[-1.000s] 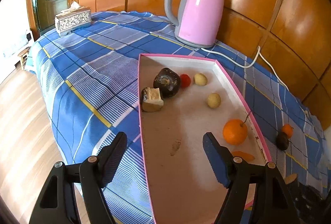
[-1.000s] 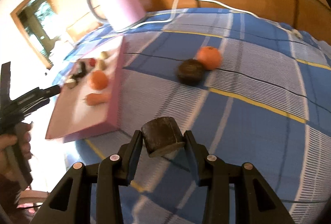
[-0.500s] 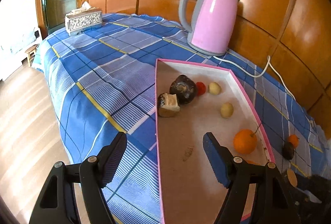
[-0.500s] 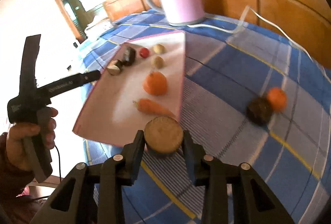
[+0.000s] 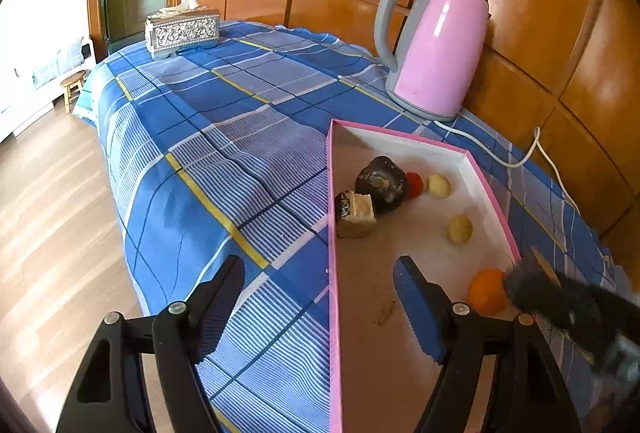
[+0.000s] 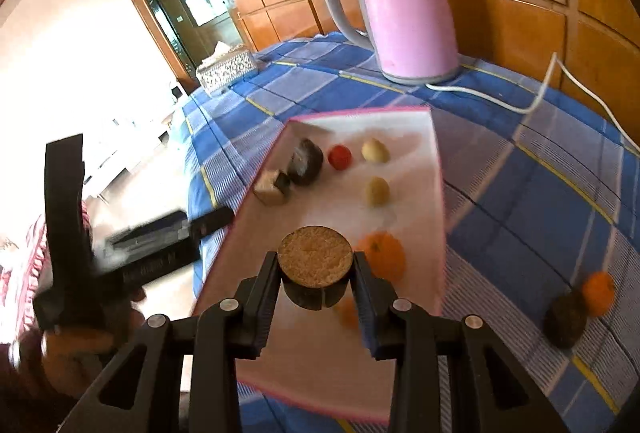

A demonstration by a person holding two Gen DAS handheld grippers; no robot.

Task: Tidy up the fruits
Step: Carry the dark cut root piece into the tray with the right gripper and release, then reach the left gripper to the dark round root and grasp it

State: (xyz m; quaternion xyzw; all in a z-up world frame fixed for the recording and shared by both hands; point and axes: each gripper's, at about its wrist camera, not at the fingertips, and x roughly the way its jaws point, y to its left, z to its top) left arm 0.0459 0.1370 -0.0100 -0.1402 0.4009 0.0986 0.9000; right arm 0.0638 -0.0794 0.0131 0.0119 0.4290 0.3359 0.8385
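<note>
My right gripper (image 6: 316,275) is shut on a dark round fruit with a tan cut face (image 6: 315,263) and holds it above the near end of the pink-rimmed tray (image 6: 436,137). The tray holds an orange (image 6: 384,253), two pale small fruits (image 6: 377,190), a red one (image 6: 340,156), a dark fruit (image 6: 306,161) and a cut piece (image 6: 272,187). My left gripper (image 5: 320,305) is open and empty over the tray's left rim (image 5: 331,233). The right gripper shows blurred in the left wrist view (image 5: 560,305), beside the orange (image 5: 486,291).
A pink kettle (image 5: 432,45) with a white cord (image 5: 532,149) stands behind the tray. A tissue box (image 5: 182,31) sits at the far corner. On the checked cloth right of the tray lie a dark fruit (image 6: 566,319) and a small orange (image 6: 598,287).
My right gripper has carried the cut fruit from the cloth to above the tray's near end. The left gripper has drawn back and left, still open.
</note>
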